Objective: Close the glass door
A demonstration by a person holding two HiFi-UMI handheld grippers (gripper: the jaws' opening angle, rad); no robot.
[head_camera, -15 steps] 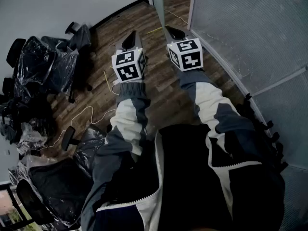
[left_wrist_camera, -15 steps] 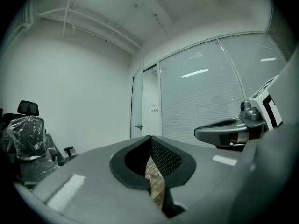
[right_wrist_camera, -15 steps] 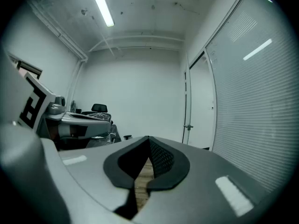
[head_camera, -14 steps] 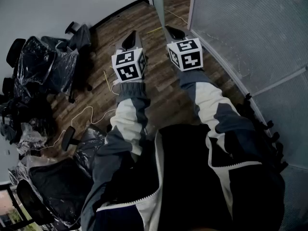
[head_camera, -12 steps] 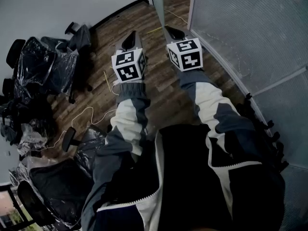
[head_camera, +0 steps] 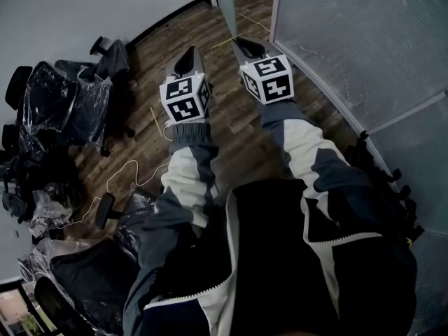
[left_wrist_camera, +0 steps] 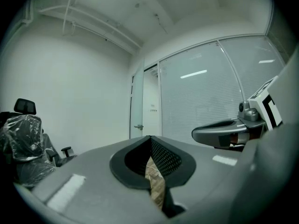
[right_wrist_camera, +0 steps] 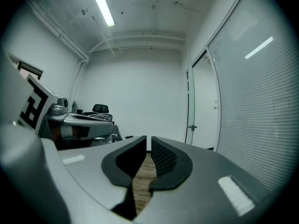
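Glass door (right_wrist_camera: 190, 101) stood well ahead of both claws, beside the frosted glass wall (head_camera: 364, 40). We held the left claw (left_wrist_camera: 150, 138) closed tip to tip, empty, and the right claw (right_wrist_camera: 148, 141) barely ajar with nothing between its jaws.

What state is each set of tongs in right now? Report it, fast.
Left tongs: closed, tips touching, holding nothing.
Right tongs: barely open, thin gap, holding nothing.
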